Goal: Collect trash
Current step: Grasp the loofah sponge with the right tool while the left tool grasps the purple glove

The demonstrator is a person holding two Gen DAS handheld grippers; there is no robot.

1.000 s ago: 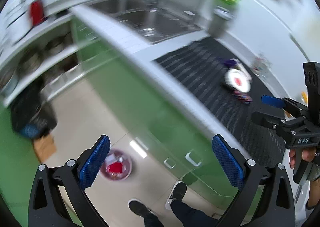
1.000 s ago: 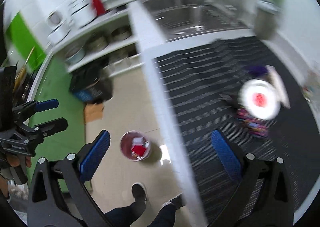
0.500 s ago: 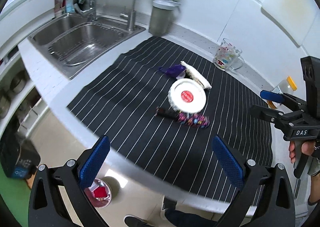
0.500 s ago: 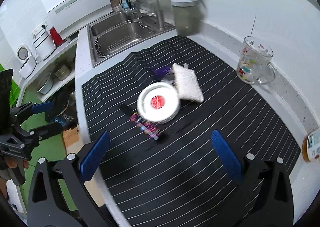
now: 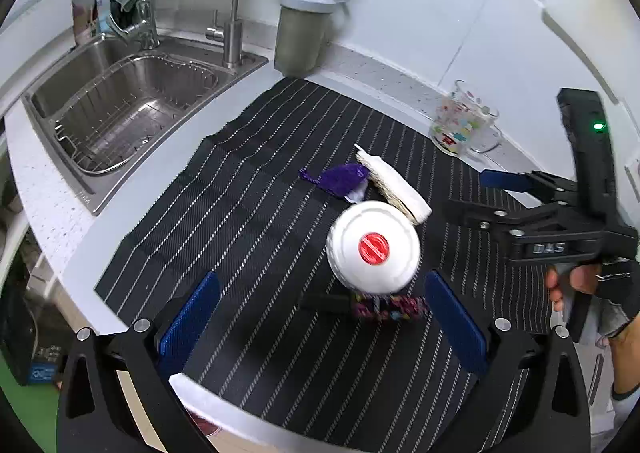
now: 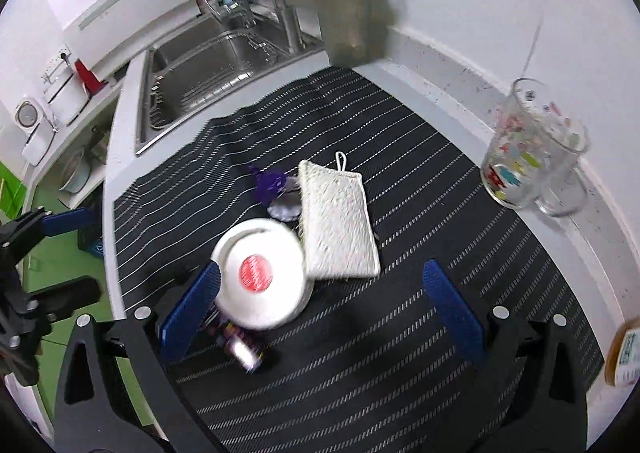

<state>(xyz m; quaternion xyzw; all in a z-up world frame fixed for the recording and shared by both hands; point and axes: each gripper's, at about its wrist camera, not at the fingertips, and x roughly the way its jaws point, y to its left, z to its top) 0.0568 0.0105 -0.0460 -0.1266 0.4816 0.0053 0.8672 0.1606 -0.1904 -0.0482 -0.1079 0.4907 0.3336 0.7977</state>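
Observation:
On the black striped mat point(image 5: 224, 221) lie a white round lid with a red centre point(image 5: 373, 247) point(image 6: 261, 273), a colourful wrapper point(image 5: 386, 307) point(image 6: 240, 345) just in front of it, a crumpled purple wrapper point(image 5: 340, 179) point(image 6: 271, 183) and a white scrubbing pad point(image 5: 394, 185) point(image 6: 336, 221). My left gripper point(image 5: 320, 317) is open, its fingers either side of the colourful wrapper, above the mat. My right gripper point(image 6: 316, 313) is open too, with the lid by its left finger. The right gripper also shows at the right of the left wrist view point(image 5: 480, 193).
A steel sink point(image 5: 120, 109) with taps lies to the left of the mat. A grey lidded container point(image 5: 302, 33) stands at the back, a printed glass mug point(image 5: 460, 125) point(image 6: 528, 149) at the right by the wall. The counter edge runs close in front of me.
Both grippers swung up from the floor and cabinet front to the countertop and closed in on the trash. Both stayed open.

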